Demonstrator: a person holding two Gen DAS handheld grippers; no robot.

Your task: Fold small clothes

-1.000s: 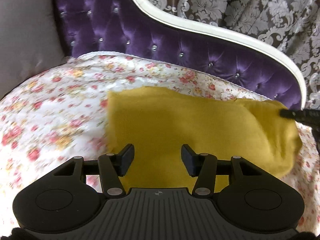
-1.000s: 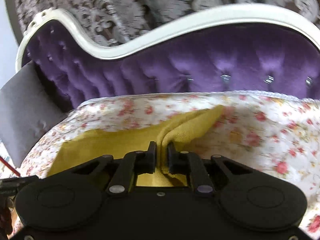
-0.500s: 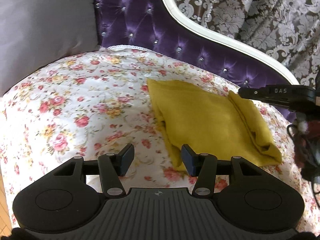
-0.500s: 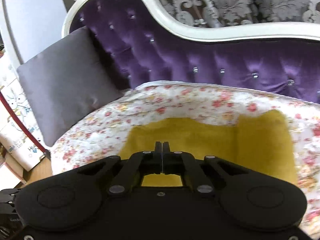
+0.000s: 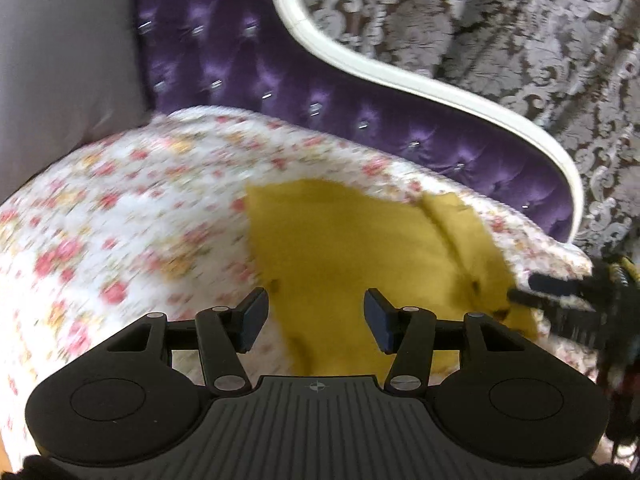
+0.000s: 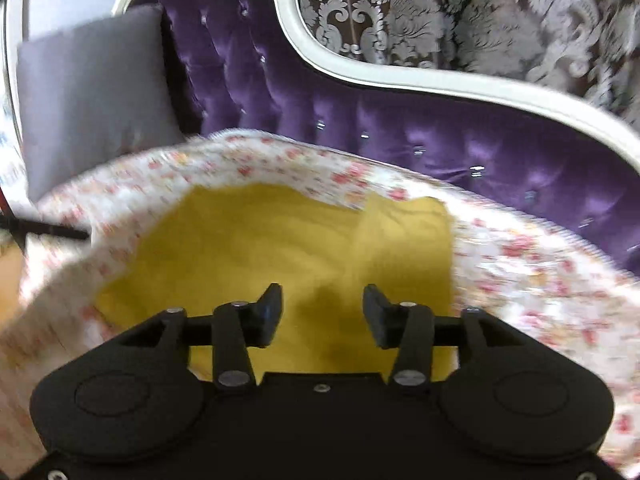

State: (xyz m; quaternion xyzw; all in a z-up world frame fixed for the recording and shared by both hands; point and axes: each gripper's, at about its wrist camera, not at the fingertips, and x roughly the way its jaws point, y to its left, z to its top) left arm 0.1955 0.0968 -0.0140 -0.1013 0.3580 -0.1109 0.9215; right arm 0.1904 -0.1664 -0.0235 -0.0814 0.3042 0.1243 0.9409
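Mustard-yellow cloth lay folded on the floral cover, its long axis crosswise, directly ahead of our right gripper, jaws opening and empty, while our left gripper, half-open and empty, overhung its left edge.

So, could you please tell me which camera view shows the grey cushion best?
The right wrist view: the grey cushion shows there with its corners and edges, leaning against the purple sofa back. In the left wrist view, only a blurred part of it fills the upper-left corner, cut off by the frame.
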